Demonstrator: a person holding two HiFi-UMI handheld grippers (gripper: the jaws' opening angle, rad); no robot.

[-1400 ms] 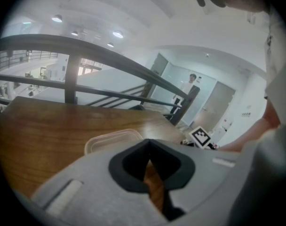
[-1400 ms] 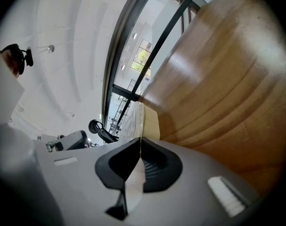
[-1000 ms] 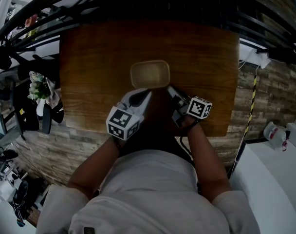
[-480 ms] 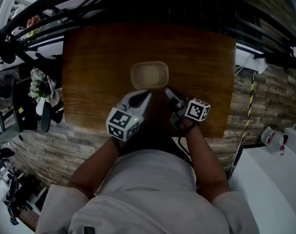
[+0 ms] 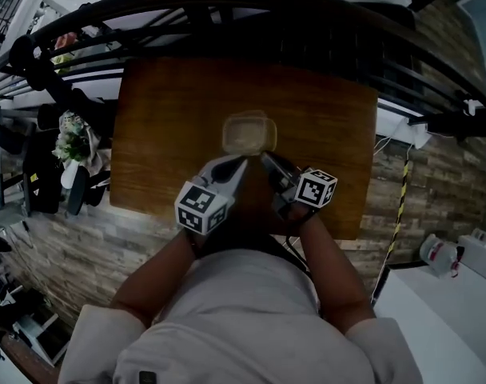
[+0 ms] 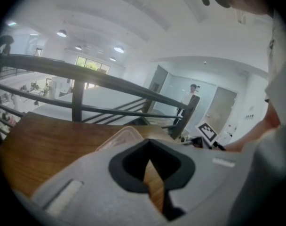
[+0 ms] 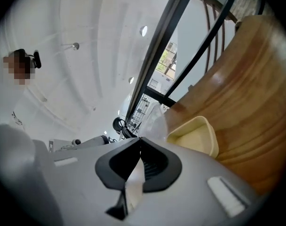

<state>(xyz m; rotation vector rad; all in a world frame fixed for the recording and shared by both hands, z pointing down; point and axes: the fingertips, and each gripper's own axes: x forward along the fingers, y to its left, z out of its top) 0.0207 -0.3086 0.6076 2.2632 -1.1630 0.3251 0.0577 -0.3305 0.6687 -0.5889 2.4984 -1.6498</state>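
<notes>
A shallow, pale, translucent plastic container [image 5: 248, 133] sits on the brown wooden table [image 5: 163, 126], near its middle. Both grippers hover just short of its near rim. The left gripper [image 5: 241, 162] points at the container [image 6: 122, 136] from the near left, its jaws together with nothing between them. The right gripper [image 5: 264, 157] comes in from the near right, also shut and empty. In the right gripper view the cream container [image 7: 197, 135] lies just past the right gripper [image 7: 140, 139]. The left gripper [image 6: 149, 142] has the container's rim right ahead of it.
A dark metal railing [image 5: 227, 6] runs along the table's far edge, with a drop to a lower floor behind it. A brick-patterned floor [image 5: 419, 182] lies to the right, and chairs and flowers [image 5: 71, 138] to the left. A person [image 6: 189, 89] stands far off by a door.
Both grippers have moved forward and closed in on the container. It now shows in the right gripper view and sits closer in the left one. Jaws unchanged.
</notes>
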